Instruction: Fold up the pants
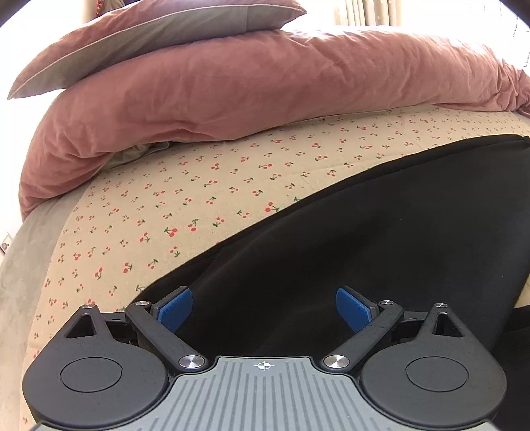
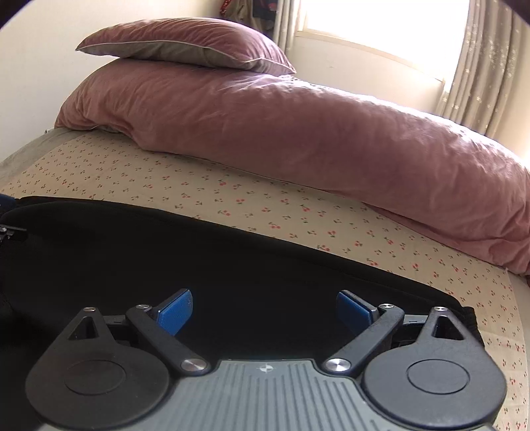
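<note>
1. Your left gripper [image 1: 264, 310] has its jaws spread wide, the blue pads [image 1: 175, 308] well apart with nothing between them; it hovers low over the black pants [image 1: 364, 238]
2. In the left wrist view the pants fill the frame from 6 o'clock out to 3 o'clock, lying on the cherry-print sheet [image 1: 185, 199], their far edge running up towards 2 o'clock
3. Your right gripper [image 2: 264, 310] is likewise wide apart, its blue pads [image 2: 175, 310] holding nothing, poised over the pants [image 2: 165, 258]
4. In the right wrist view the pants stretch from 9 o'clock down to 4 o'clock, with the cherry-print sheet [image 2: 265, 205] beyond them
5. A bunched pink duvet [image 2: 298, 132] lies across the bed towards 12 o'clock, a pink pillow [image 2: 185, 43] resting on top of it at 11 o'clock
6. A curtained window [image 2: 381, 26] shows at 1 o'clock
</note>
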A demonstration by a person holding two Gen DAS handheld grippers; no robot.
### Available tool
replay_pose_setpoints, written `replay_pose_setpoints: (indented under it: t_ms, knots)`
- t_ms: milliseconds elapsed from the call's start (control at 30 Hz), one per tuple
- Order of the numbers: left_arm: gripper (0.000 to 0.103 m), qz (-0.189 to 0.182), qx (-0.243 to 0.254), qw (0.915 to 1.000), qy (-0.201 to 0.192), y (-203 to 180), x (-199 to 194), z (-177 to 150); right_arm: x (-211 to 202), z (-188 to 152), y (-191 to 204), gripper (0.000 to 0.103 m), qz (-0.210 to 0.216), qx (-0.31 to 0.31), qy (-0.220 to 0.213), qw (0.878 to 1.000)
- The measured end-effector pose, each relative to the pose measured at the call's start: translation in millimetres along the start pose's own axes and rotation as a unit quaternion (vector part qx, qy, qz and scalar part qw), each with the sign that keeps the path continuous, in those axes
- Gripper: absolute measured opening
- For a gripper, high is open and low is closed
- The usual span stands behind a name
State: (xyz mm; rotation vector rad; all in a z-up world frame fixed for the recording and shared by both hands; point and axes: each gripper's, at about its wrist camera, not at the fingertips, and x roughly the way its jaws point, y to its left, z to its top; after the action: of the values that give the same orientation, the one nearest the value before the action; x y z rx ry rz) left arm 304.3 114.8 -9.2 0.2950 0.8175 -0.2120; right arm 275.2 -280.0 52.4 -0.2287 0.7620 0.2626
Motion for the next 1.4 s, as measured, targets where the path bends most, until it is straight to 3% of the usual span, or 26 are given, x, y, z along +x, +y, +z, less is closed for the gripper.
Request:
replay_pose_setpoints:
  t_ms: [167, 533, 700, 800, 833, 867, 1067, 1200, 1267, 1400]
  knots:
    - [0.095, -0.001, 0.024, 0.9997, 0.003, 9.8, 33.1, 12.0, 24.1, 13.8, 24.5, 0.094, 0.018, -0.027, 0.012, 0.999]
    - [0.091, -0.077, 0.038, 0.9962, 0.017, 19.8, 90.0, 35.8, 66.0, 26.2, 42.3, 0.094, 0.020, -0.045, 0.034, 0.998]
    - [0.068, -0.101, 0.019, 0.9946, 0.018, 19.9, 92.9, 42.7, 74.6, 24.0, 41.7, 0.094, 0.002, -0.035, 0.047, 0.998]
    - [0.028, -0.098, -0.003, 0.9951, 0.008, 19.8, 91.3, 44.0, 74.0, 21.1, 34.6, 0.094, -0.005, -0.017, 0.052, 0.998]
    - [0.008, -0.082, -0.010, 0.9966, 0.005, 18.7, 90.3, 44.7, 72.7, 19.9, 30.8, 0.094, -0.008, -0.007, 0.053, 0.999]
    - [0.007, -0.075, -0.014, 0.9971, 0.003, 17.0, 89.1, 44.6, 71.5, 19.3, 26.9, 0.094, -0.012, 0.004, 0.055, 0.998]
    - [0.000, -0.045, -0.039, 0.9967, -0.055, 5.5, 53.4, 36.5, 57.0, 14.6, -0.5, 0.094, -0.039, 0.074, 0.062, 0.995]
    - [0.000, -0.064, -0.049, 0.9924, -0.094, 4.3, 10.3, 26.5, 43.2, 8.1, -24.5, 0.095, -0.046, 0.137, 0.058, 0.988]
    - [0.000, -0.072, -0.039, 0.9907, -0.109, -0.9, -14.7, 16.5, 33.6, -0.3, -42.8, 0.096, -0.042, 0.192, 0.051, 0.979]
    - [0.000, -0.091, -0.014, 0.9881, -0.123, -16.2, -61.6, -12.5, 25.9, -12.1, -57.7, 0.096, -0.027, 0.240, 0.036, 0.970]
